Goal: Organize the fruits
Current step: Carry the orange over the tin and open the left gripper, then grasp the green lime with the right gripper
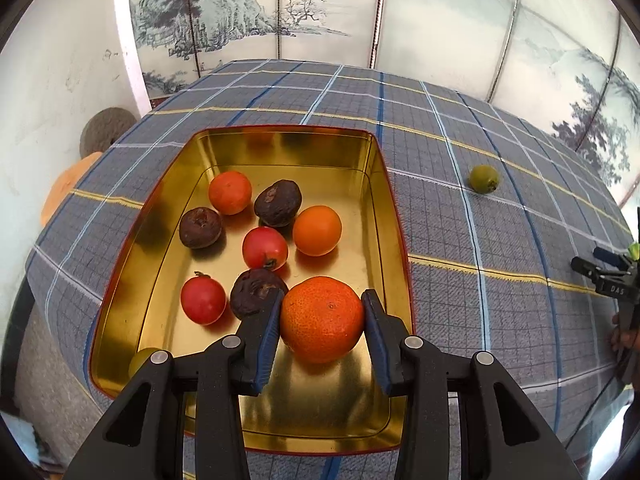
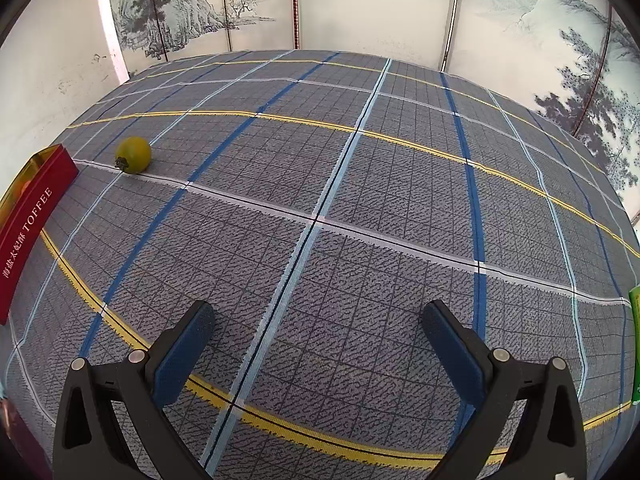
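My left gripper (image 1: 322, 314) is shut on a large orange tangerine (image 1: 322, 319) and holds it over the near part of a gold-lined red tin (image 1: 384, 184). The tin holds several fruits: orange ones (image 1: 317, 230), red ones (image 1: 265, 248) and dark wrinkled ones (image 1: 278, 203). A green fruit (image 1: 142, 360) peeks out behind my left finger inside the tin. Another green fruit (image 1: 484, 179) lies on the checked cloth right of the tin; it also shows in the right wrist view (image 2: 133, 155). My right gripper (image 2: 316, 344) is open and empty above the cloth.
The tin's red side reads TOFFEE at the left edge of the right wrist view (image 2: 32, 216). A green packet (image 2: 635, 344) sits at the right edge. The other gripper (image 1: 612, 276) shows at the far right. Painted screen panels stand behind the table.
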A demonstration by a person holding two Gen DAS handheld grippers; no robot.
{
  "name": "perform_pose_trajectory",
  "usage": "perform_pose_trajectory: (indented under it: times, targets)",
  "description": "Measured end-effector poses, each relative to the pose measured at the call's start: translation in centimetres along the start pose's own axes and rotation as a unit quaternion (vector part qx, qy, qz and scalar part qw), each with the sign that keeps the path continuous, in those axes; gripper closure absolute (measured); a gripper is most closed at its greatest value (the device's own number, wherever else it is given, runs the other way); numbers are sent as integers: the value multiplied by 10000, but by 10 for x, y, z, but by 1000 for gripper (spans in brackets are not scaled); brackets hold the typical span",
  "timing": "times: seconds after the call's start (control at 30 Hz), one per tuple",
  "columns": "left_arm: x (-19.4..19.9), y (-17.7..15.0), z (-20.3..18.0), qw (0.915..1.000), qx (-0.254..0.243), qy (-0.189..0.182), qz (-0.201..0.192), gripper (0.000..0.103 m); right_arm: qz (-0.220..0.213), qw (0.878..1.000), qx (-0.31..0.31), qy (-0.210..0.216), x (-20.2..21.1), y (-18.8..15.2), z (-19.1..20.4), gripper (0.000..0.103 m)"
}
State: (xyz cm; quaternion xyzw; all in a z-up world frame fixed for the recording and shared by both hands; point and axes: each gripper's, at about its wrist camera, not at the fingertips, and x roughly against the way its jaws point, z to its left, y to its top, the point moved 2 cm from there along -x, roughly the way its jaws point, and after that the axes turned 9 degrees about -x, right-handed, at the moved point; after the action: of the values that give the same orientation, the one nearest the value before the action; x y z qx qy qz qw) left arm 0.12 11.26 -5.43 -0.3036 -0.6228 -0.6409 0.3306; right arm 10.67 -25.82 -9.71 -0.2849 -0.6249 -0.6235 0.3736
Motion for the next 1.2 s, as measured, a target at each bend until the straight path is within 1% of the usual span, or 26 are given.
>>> perform_pose_trajectory:
  times: [0.2, 0.57, 0.67, 0.7, 0.73, 0.83, 1.2]
  targets:
    - [-7, 0, -1, 10000, -54, 56, 51, 62, 0, 10000, 0, 0, 0, 0, 0, 0]
    - [-12, -1, -7, 9991, -279, 316, 70, 60, 1, 10000, 0, 0, 0, 0, 0, 0]
    - [-9, 0, -8, 9985, -333, 439, -14, 49, 0, 10000, 0, 0, 0, 0, 0, 0]
    - [-7, 0, -9, 9982, -347, 489, -69, 43, 1, 10000, 0, 0, 0, 0, 0, 0]
    - [-5, 1, -9, 9978, -353, 544, -114, 39, 1, 10000, 0, 0, 0, 0, 0, 0]
    - [0, 3, -9, 9971, -384, 620, -223, 34, 0, 10000, 0, 0, 0, 0, 0, 0]
    - [4, 4, -8, 9964, -396, 706, -247, 33, 0, 10000, 1, 7, 0, 0, 1, 0]
